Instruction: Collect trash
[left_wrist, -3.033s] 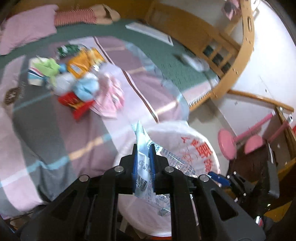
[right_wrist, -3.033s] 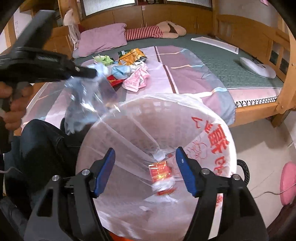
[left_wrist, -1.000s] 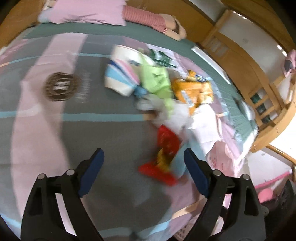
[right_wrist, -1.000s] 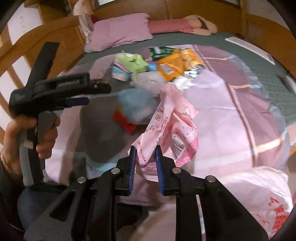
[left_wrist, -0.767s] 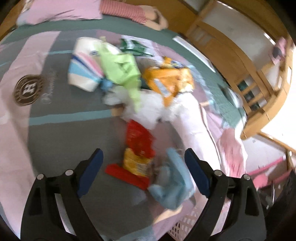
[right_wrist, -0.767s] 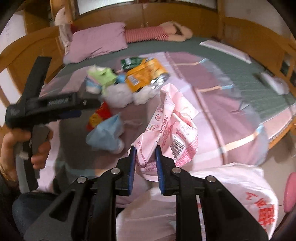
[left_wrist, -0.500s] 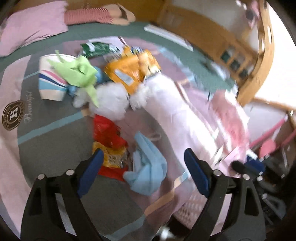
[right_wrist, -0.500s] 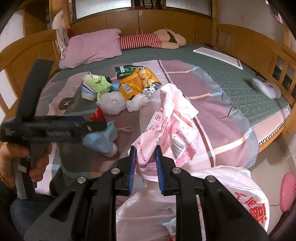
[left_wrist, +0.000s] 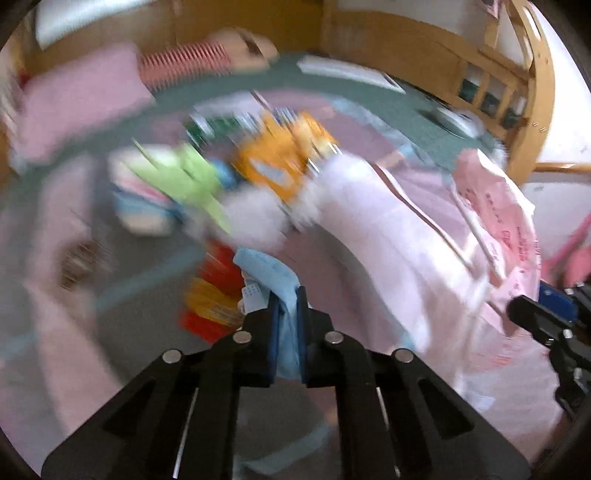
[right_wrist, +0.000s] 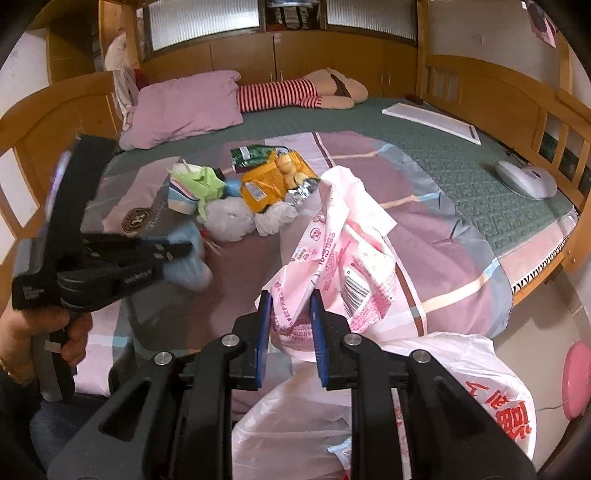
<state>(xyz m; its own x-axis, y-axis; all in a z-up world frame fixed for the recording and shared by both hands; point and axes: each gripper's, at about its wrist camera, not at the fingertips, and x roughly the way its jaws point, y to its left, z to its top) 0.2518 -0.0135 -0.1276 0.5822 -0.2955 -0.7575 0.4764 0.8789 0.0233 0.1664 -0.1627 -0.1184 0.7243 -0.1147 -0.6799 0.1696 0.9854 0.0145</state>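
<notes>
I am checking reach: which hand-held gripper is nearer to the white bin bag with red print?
Right. The right hand-held gripper, gripping a pink bag, hangs just above the white bin bag; the left hand-held gripper is over the bed, clamping blue trash.

Wrappers (right_wrist: 275, 177) on quilt (right_wrist: 436, 236) (pillow (right_wrist: 184, 107) behind).

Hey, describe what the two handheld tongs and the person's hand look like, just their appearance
Both tongs, left and right, are matte black plastic, with blue pads lining the inner faces of the fingers and round silver rivets at the joints. From the side, the left one has a pistol-style handle with small white lettering. The bare left hand gripping it wears a thin bracelet.
</notes>
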